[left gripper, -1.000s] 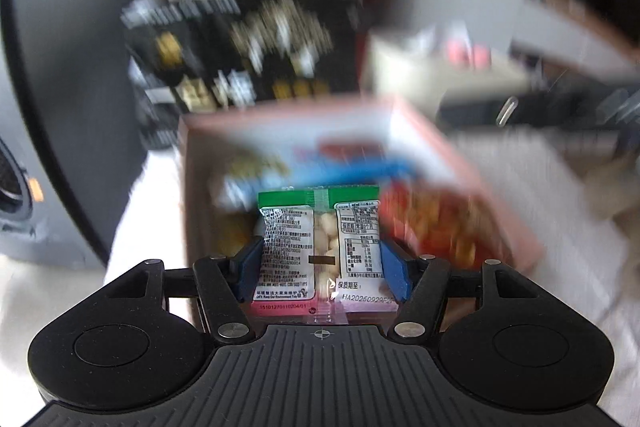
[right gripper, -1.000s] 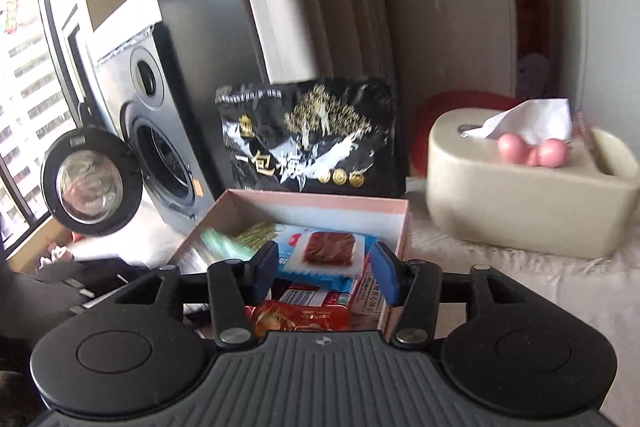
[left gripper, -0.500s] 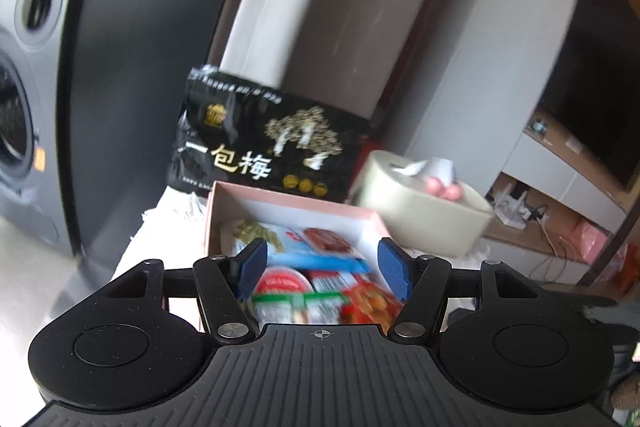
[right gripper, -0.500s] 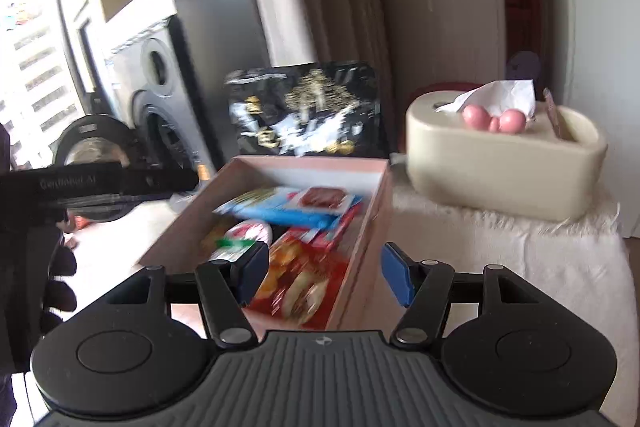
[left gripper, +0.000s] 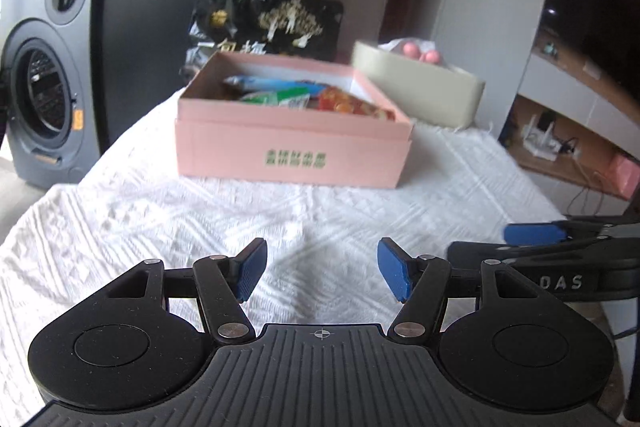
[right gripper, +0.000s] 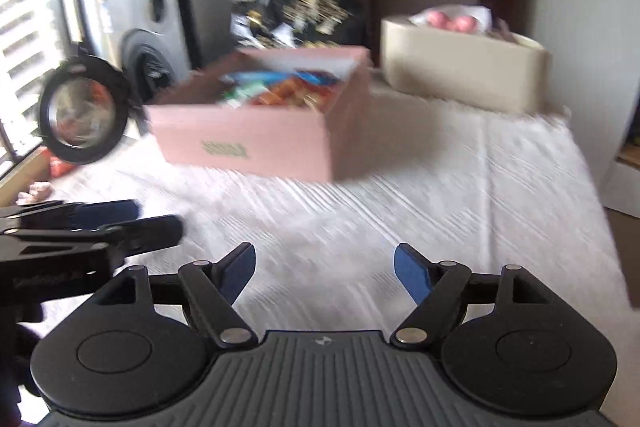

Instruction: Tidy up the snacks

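A washing machine (left gripper: 44, 83) stands at the far left, off the work surface and playing no part here. The table, covered by a white textured cloth (left gripper: 280, 219), carries everything relevant; its near half shows only bare cloth in both views. A beige tissue holder (left gripper: 420, 91) sits at the back right, just beside the box, and a large black snack bag (left gripper: 266, 23) stands upright behind the box, apparently propped against the curtain because it is too big to go inside. The pink box (left gripper: 294, 151) sits toward the back centre of the cloth with its top open, serving as the collection point. The snacks (left gripper: 304, 99) lie inside it: a blue packet at the rear, a green-and-white packet in the middle, an orange-red one at the right, packed close together below the rim. The left gripper (left gripper: 320, 269) hovers low over the near cloth, well apart from the box, its jaws spread wide with nothing between them. The right gripper (right gripper: 324, 273) is alongside it, equally wide and empty; its view is blurred. No loose packet is visible on the cloth, so the sorting appears at or near completion, with both tools held back from the box.
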`<move>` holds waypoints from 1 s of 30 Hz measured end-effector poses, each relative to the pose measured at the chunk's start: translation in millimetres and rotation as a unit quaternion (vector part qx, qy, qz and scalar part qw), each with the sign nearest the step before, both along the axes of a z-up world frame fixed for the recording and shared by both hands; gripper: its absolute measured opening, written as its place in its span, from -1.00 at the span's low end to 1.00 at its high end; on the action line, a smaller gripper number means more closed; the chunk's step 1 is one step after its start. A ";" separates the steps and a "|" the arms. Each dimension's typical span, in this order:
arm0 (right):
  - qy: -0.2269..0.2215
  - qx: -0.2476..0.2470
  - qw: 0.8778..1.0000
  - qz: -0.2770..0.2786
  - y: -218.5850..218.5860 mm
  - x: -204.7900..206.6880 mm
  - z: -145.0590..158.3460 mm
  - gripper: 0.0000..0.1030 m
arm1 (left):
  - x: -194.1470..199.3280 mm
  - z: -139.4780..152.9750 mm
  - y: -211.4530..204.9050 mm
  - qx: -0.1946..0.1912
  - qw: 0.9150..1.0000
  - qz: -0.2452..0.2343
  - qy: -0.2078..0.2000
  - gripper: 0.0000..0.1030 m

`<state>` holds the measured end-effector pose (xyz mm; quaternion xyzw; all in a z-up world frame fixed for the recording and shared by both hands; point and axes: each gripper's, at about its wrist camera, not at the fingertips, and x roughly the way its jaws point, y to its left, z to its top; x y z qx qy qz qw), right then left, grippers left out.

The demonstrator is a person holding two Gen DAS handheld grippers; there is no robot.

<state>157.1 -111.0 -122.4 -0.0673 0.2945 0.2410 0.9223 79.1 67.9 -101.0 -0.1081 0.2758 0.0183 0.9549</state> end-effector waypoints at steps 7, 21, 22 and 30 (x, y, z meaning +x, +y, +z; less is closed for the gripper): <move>0.024 0.019 0.999 -0.024 -12.4 9.2 -1.1 0.50 | 4.9 6.5 4.0 -0.009 1.000 0.008 0.001 0.28; -0.033 0.057 0.997 -0.027 -9.7 -1.5 21.7 0.50 | -2.1 29.5 -11.4 0.039 0.998 0.006 -0.040 0.28; -0.036 0.056 0.997 -0.027 -9.6 -2.5 22.2 0.50 | -2.3 29.3 -11.2 0.038 0.998 0.006 -0.040 0.28; -0.047 0.054 0.997 -0.020 -7.1 -8.1 25.1 0.50 | -3.1 30.2 -10.5 0.035 0.999 0.006 -0.039 0.28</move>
